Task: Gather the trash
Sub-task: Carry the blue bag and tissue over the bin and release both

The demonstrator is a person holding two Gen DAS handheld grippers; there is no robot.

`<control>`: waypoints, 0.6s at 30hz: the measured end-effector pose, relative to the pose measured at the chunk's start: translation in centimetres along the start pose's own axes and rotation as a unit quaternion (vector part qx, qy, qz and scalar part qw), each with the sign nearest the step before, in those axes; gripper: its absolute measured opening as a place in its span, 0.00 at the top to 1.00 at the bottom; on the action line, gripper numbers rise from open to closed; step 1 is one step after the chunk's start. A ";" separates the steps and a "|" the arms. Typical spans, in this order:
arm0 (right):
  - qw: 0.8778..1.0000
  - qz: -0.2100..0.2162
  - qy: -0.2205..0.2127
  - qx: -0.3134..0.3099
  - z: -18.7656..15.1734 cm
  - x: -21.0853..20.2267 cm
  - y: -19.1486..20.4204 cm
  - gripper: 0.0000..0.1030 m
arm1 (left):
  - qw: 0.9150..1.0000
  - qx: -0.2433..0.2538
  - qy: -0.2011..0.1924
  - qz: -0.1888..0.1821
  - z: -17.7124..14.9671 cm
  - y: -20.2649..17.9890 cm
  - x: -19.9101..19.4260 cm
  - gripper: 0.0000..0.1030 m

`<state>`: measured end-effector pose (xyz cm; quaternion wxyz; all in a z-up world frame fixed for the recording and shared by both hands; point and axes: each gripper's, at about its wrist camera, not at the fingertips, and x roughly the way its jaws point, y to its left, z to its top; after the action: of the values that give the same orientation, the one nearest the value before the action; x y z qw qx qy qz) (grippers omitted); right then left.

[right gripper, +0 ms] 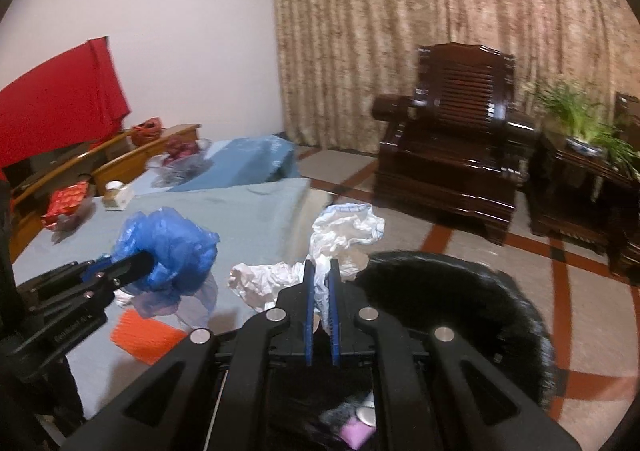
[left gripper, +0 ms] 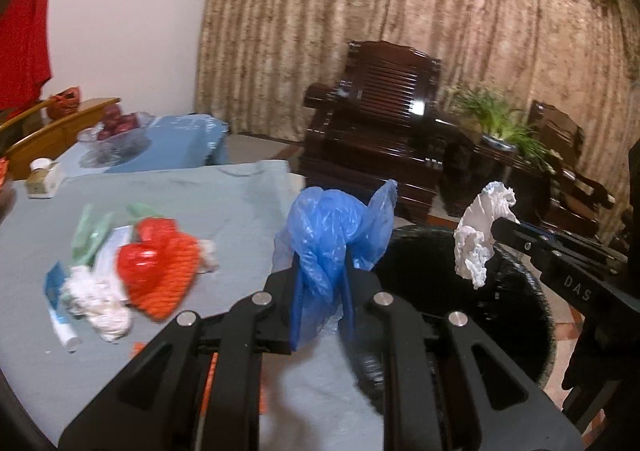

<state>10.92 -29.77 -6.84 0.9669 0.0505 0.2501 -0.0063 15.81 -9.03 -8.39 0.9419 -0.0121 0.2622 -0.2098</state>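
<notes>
**Blue plastic and white paper held at the bin's rim**

Blue plastic bag (left gripper: 332, 235) pinched between the fingers of the left gripper (left gripper: 322, 271), bunched above the pads and hanging below them, raised above the desk's right edge just beside the black bin (left gripper: 520, 315). Seen from the right wrist view as a crumpled blue lump (right gripper: 168, 251) at the tip of that same gripper (right gripper: 138, 263), over the grey-blue cloth of the desk (right gripper: 248, 211).

White crumpled paper (right gripper: 344, 235) clamped in the right gripper (right gripper: 321, 279), jaws nearly closed on a thin fold, the rest flaring out above and to the left. Held just at the near-left rim of the bin (right gripper: 460, 291); from the left wrist view, the same paper (left gripper: 478, 239) dangling from the gripper tip (left gripper: 498, 229) over the bin's dark opening. Inside the bin, a pink scrap (right gripper: 356, 431) and something pale and round, too blurred to name.

Left on the desk (left gripper: 200, 195), toward its left side: red-orange mesh bag (left gripper: 160, 267), white wadded tissue (left gripper: 100, 303) touching it, a white-and-blue tube (left gripper: 60, 315) and pale green wrappers (left gripper: 96, 231). Near the far left corner, a small jar (left gripper: 40, 175). Beyond, a dark wooden armchair (right gripper: 452, 143) and a potted plant (right gripper: 580, 119) against a beige curtain (right gripper: 400, 31).
</notes>
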 end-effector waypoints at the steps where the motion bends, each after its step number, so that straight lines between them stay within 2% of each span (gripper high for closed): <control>1: 1.000 -0.007 0.002 0.003 -0.1 -0.2 -0.5 0.94 | 1.000 0.004 0.002 -0.007 -0.1 -1.0 0.5 0.85; 10: 0.997 -0.063 0.030 0.030 -2.4 -0.4 -6.1 0.94 | 0.997 0.027 0.035 -0.058 -1.3 -5.7 4.2 0.85; 18: 0.993 -0.090 0.056 0.045 -4.4 0.1 -8.5 0.93 | 0.993 0.038 0.064 -0.090 -2.6 -8.0 7.4 0.85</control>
<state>8.59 -37.83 -11.51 0.9436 0.0717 0.3068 -0.1015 17.13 -19.07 -13.22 0.9003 0.0132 0.3117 -0.3034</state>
